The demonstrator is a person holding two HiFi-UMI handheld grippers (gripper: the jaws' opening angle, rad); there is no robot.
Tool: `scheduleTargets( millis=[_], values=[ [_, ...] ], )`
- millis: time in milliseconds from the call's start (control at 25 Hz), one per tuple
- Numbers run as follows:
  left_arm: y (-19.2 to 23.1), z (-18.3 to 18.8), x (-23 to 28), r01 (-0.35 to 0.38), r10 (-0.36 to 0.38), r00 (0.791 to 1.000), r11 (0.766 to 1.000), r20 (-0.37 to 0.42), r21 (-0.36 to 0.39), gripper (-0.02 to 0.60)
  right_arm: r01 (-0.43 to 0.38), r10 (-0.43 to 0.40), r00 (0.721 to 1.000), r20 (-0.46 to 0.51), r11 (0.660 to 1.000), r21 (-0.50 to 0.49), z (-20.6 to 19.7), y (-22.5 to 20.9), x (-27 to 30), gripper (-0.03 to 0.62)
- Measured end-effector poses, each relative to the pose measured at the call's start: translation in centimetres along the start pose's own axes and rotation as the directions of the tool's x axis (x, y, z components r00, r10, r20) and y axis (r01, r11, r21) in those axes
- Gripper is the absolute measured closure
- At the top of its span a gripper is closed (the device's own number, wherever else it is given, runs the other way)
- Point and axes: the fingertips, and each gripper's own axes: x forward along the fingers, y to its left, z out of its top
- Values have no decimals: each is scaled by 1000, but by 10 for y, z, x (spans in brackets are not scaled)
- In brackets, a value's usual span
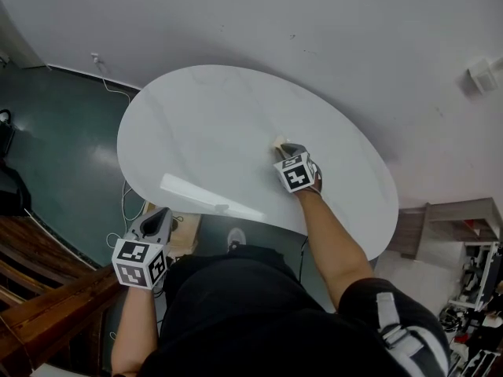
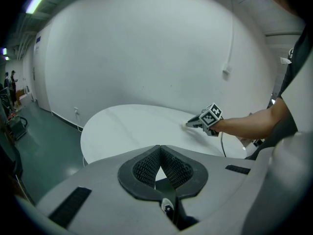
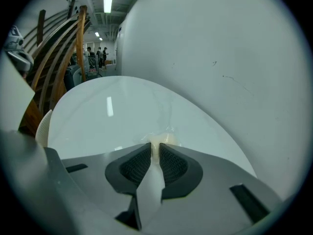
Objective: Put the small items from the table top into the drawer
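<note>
A small cream-coloured item [image 1: 277, 140] lies on the white oval table [image 1: 204, 116], right of its middle. My right gripper [image 1: 282, 150] reaches down onto it. In the right gripper view the item [image 3: 167, 140] sits at the tips of the right gripper [image 3: 156, 149], whose jaws stand narrow and pinch it. My left gripper [image 1: 162, 214] hangs off the table's near left edge, over the floor. In the left gripper view the pads of the left gripper [image 2: 160, 154] meet with nothing between them, and the right gripper [image 2: 192, 125] shows across the table.
A tan wooden piece [image 1: 183, 238] shows under the table's near edge beside the left gripper. Dark wooden rails [image 1: 47, 305] run at the lower left. A white cable [image 1: 124, 199] trails over the green floor. A wooden shelf [image 1: 460, 214] stands at the right.
</note>
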Motion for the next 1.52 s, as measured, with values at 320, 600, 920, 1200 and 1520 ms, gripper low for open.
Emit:
scheduleTargets(
  millis=[320, 600, 920, 1200, 1520],
  values=[
    [19, 0, -13, 15, -15, 1000, 1000, 8, 20, 566, -49, 49, 994, 103, 999, -1, 41, 59, -32, 539],
    [48, -9, -35, 11, -11, 1000, 1000, 21, 16, 566, -113, 118, 980, 159, 993, -37, 76, 131, -50, 539],
    [70, -22, -52, 31, -31, 1000, 999, 6, 32, 566, -201, 207, 961, 185, 978, -47, 93, 215, -65, 539],
    [84, -34, -60, 69, -69, 998, 997, -6, 40, 566, -263, 274, 950, 152, 961, -91, 89, 284, -72, 539],
    [103, -54, -69, 101, -99, 995, 994, -29, 39, 566, -323, 339, 935, 103, 935, -145, 84, 348, -73, 537]
  ],
)
